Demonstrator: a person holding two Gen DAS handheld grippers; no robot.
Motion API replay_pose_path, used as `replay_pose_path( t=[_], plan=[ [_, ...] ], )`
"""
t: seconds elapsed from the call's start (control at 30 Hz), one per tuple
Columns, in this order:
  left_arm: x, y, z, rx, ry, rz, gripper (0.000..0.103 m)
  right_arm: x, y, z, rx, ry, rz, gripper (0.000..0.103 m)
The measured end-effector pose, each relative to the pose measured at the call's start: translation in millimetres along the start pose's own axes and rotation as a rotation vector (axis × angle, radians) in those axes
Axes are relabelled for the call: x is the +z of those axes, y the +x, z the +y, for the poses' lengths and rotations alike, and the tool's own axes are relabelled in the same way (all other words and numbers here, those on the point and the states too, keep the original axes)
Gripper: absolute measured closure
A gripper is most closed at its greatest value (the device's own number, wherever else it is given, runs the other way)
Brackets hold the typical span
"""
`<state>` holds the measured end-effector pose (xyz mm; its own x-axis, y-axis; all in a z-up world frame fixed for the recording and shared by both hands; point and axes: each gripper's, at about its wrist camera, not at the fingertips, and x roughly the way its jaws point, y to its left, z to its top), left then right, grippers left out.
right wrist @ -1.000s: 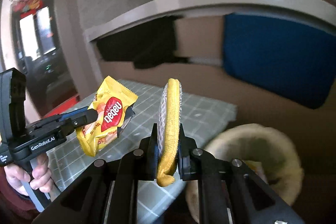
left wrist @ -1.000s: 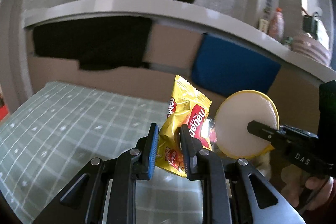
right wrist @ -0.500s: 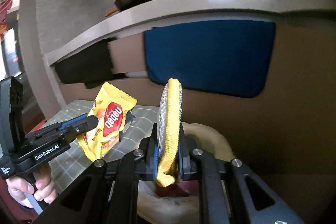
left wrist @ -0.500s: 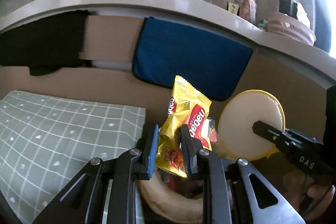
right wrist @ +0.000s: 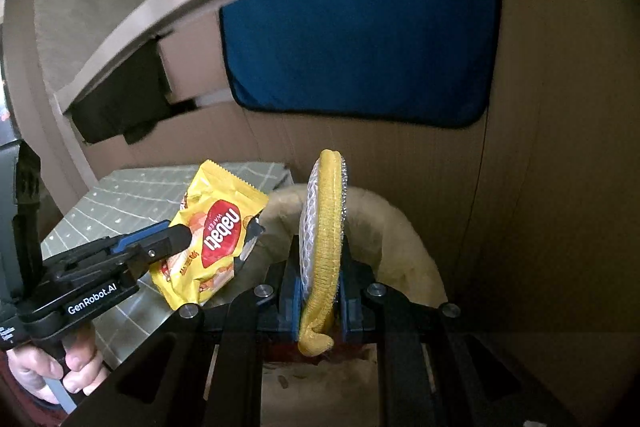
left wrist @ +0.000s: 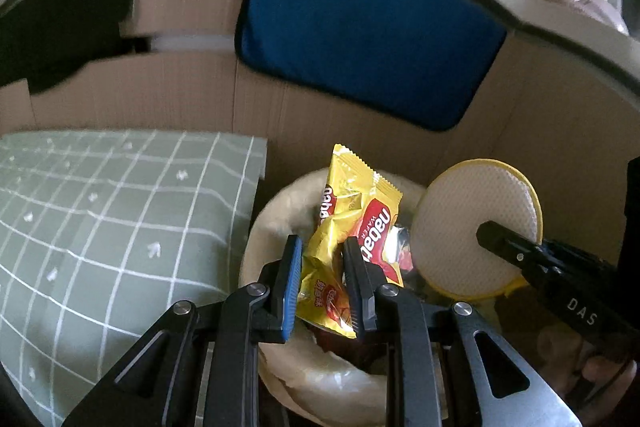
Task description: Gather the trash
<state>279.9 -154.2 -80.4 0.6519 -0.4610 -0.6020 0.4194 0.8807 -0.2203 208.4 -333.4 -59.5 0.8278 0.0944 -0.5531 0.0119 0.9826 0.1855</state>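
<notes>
Left tool: my left tool [left wrist: 322, 283] is clamped on the yellow wafer wrapper [left wrist: 352, 227], low centre of the left view.
Right tool: my right tool [right wrist: 320, 291] is pressed together on the round yellow scrubber [right wrist: 324, 235], held edge-on at centre of the right view.
What changed: a second ago both items hung over the checked counter [left wrist: 100, 219]; now the counter sits at the left and the cream bin [left wrist: 272, 227] fills the space below them.
Where the trash is: wrapper above the bin's mouth; scrubber just beside it, over the bin's right rim.
Meaning: I judge the carry nearly done; letting go comes next.
Risk: the scrubber could catch the rim.
</notes>
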Motion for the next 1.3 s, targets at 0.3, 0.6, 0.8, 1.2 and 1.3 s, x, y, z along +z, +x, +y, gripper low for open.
replay_pose_path(
  t=[0.3,0.6,0.8,1.2,1.3],
  plan=[
    [-4.1,14.8,1.7,0.0,-0.011,0.035,0.081,-11.3,22.0,-7.8,-0.019,0.014,0.057,0.089],
    [-2.4,29.2,1.1,-0.008,-0.016,0.094,0.08,-16.3,32.4,-18.5,-0.024,0.045,0.085,0.088],
    [2.6,31.4,9.7,-0.076,-0.082,0.094,0.066,-15.8,34.4,-19.2,-0.033,0.05,0.09,0.086],
    [0.7,1.1,36.8,0.014,-0.153,0.071,0.061,-8.7,29.2,4.4,0.063,-0.006,0.064,0.059],
    [-5.0,-10.5,41.2,0.027,-0.168,0.069,0.061,-6.6,22.6,13.0,0.088,-0.022,0.057,0.058]
  ],
)
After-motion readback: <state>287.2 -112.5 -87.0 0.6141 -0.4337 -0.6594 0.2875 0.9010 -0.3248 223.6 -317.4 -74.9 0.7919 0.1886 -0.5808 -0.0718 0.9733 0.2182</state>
